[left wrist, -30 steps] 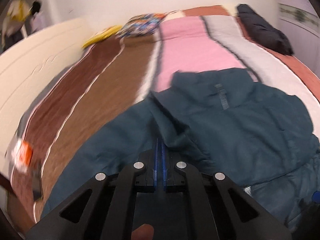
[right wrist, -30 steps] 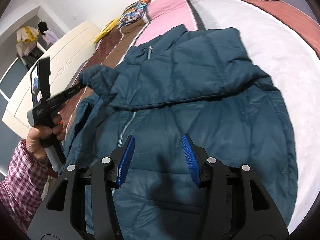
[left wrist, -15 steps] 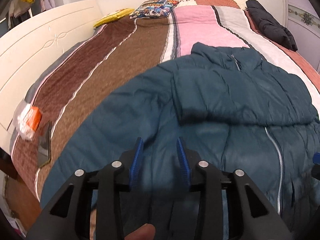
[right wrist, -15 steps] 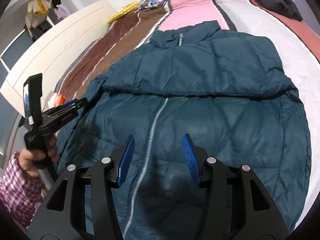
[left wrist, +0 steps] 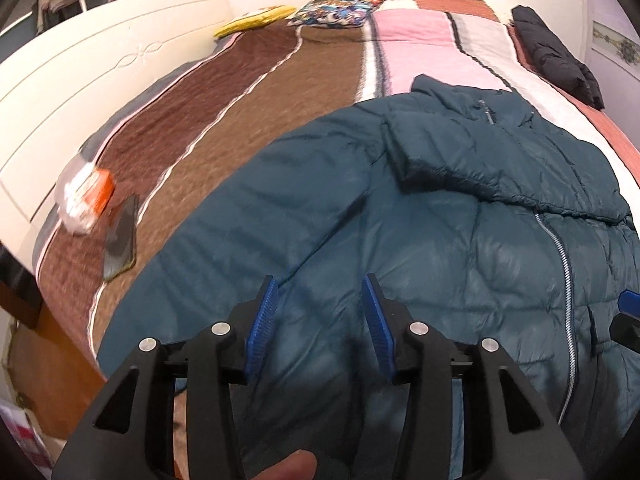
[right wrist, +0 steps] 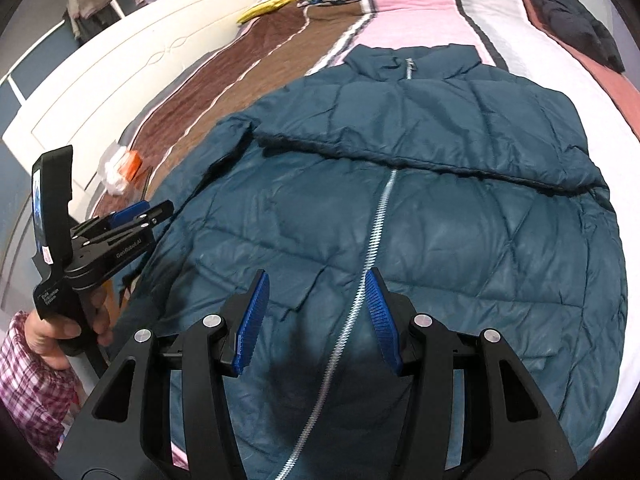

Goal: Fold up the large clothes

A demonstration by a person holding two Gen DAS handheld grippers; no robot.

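A teal puffer jacket (right wrist: 400,216) is spread front-up on the striped bedspread (left wrist: 248,112), its collar (right wrist: 408,62) turned toward the far end of the bed and its hem reaching the near edge. Both sleeves are seen folded across the chest, forming a band below the collar, and a silver zipper (right wrist: 372,240) is seen running down the middle of the body.

The left gripper (left wrist: 318,320) is held over the jacket's side nearest the white headboard (left wrist: 80,92); its jaws are opening and nothing is caught between the blue pads (left wrist: 262,320), which stand clear above the fabric. In the right wrist view it is held by a hand (right wrist: 48,328) in a checked sleeve (right wrist: 28,368) at the bed's headboard-side edge.

The right gripper (right wrist: 316,316) is held over the lower middle of the jacket with its jaws spread; the zipper is seen between them, untouched by the pads.

Near the headboard-side edge, a white-and-orange packet (left wrist: 84,196) and a dark flat object (left wrist: 120,236) are seen lying. At the far end, a patterned pillow (left wrist: 336,10) and a yellow item (left wrist: 256,22) are placed, and a folded black garment (left wrist: 556,56) is laid toward the far corner away from the headboard.
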